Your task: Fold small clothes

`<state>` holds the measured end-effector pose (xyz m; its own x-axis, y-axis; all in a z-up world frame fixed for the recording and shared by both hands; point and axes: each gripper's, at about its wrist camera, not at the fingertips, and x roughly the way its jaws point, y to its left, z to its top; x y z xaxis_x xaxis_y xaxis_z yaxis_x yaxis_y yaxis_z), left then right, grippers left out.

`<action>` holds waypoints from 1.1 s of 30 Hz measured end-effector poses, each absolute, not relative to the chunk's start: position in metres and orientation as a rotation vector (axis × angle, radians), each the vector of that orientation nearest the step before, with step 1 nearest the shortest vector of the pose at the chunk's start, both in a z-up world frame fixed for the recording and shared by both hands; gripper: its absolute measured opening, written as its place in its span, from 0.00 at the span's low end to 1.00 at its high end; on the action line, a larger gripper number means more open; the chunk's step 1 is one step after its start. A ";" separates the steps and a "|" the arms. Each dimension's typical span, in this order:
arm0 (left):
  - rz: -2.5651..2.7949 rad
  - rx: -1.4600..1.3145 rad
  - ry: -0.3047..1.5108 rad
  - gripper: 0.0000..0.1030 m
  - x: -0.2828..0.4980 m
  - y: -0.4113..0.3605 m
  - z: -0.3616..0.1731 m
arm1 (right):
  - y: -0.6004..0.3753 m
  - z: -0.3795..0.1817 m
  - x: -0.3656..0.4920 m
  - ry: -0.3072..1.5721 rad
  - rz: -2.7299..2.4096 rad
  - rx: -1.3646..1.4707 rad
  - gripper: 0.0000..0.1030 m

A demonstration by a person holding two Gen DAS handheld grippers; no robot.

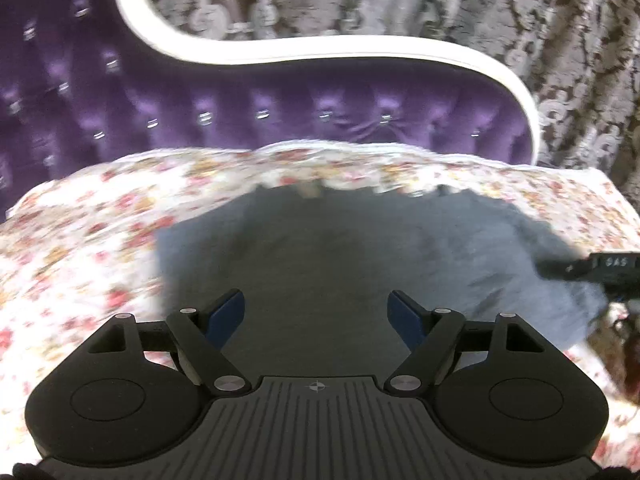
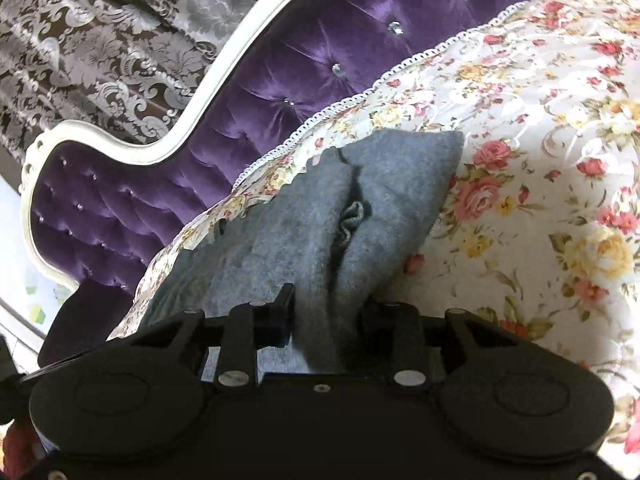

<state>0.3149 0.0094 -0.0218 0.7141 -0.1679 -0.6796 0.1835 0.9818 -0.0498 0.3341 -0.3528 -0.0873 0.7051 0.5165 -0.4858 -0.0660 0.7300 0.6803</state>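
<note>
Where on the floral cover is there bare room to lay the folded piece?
Free: the floral cover right of the grey garment. Crowded: the middle, where the right gripper pinches the garment and the left gripper hovers open.

Purple tufted sofa [image 2: 320,52], damask curtain [image 2: 100,40]

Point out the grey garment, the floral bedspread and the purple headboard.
Grey garment [image 2: 404,172]: right wrist view, on its flat upper corner.
Floral bedspread [image 2: 540,200]: right wrist view, on bare printed cloth right of the garment.
Purple headboard [image 1: 280,92]: left wrist view, on the tufted velvet below the white frame.
</note>
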 end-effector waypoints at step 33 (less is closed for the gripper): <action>-0.098 -0.310 0.779 0.75 0.330 0.149 -0.015 | -0.097 0.029 0.378 0.728 0.483 0.110 0.27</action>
